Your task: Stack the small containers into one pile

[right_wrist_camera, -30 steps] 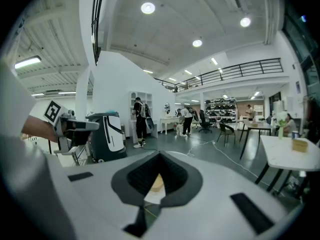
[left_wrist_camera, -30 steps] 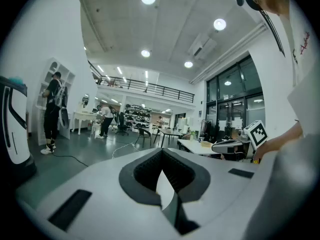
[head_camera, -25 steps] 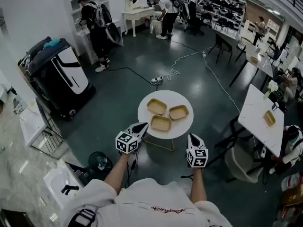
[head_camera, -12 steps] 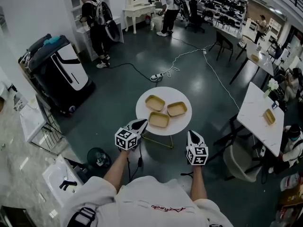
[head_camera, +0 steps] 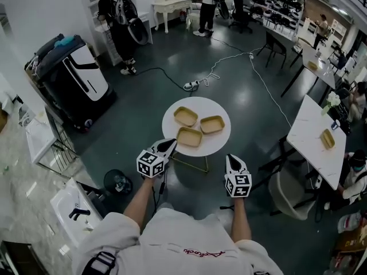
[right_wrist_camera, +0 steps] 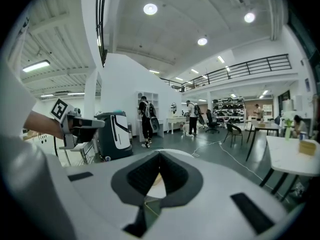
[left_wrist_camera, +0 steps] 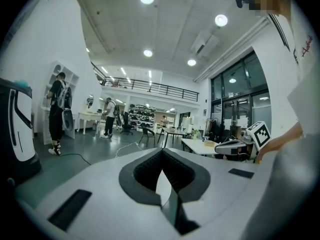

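Three shallow tan containers lie side by side, unstacked, on a small round white table (head_camera: 222,142): one at the back left (head_camera: 186,117), one at the right (head_camera: 212,124), one nearest me (head_camera: 189,137). My left gripper (head_camera: 168,146) hovers at the table's near left rim, jaws shut and empty. My right gripper (head_camera: 230,160) hangs just off the near right rim over the floor, also shut and empty. In the left gripper view, the left gripper (left_wrist_camera: 162,151) has its jaws together. The right gripper (right_wrist_camera: 160,153) looks the same in its own view.
A black-and-white machine (head_camera: 74,76) stands at the left. A cable (head_camera: 215,72) snakes across the dark floor beyond the table. A long white table (head_camera: 309,128) with another tan container (head_camera: 327,139) and a chair (head_camera: 289,193) are at the right. People (head_camera: 117,22) stand far back.
The round table sits slightly higher and further left in the head view. Both grippers have shifted a little with me and keep their places at its near rim. Jaws unchanged.
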`<state>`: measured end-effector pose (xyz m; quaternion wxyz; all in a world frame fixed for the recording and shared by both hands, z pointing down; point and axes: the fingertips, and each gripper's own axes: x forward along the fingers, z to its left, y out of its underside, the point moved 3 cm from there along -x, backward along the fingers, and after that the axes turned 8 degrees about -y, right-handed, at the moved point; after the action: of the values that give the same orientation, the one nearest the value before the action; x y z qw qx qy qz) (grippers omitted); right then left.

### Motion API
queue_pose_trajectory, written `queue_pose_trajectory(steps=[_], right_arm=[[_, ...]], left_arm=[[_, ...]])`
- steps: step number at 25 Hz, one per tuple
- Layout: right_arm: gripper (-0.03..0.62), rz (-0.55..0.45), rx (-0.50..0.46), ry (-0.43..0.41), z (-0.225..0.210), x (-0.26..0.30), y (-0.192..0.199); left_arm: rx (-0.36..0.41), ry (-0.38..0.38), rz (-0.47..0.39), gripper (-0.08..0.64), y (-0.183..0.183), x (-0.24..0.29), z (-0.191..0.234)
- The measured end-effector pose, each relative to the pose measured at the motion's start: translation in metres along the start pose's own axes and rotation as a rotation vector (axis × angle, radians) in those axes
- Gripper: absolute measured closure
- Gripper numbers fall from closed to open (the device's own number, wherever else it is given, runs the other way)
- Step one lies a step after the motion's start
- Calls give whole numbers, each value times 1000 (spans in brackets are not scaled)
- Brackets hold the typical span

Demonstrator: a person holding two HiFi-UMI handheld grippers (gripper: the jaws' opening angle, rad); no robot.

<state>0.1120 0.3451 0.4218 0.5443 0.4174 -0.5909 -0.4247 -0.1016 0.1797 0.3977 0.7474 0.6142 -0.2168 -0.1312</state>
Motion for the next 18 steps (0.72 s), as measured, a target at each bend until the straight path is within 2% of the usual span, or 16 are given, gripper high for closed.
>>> queue_pose_trajectory(steps=[5,13,18], right_arm=[[572,28,12,-17,0,-7,18],[572,29,20,-22,2,-7,19],[572,45,16,-22,10,7,24]], left_arm=[[-12,-7,21,549,15,-6,-11],[-41,-12,29,549,24,-7,-15],[-59,-4,43,549,35,-4,-4]])
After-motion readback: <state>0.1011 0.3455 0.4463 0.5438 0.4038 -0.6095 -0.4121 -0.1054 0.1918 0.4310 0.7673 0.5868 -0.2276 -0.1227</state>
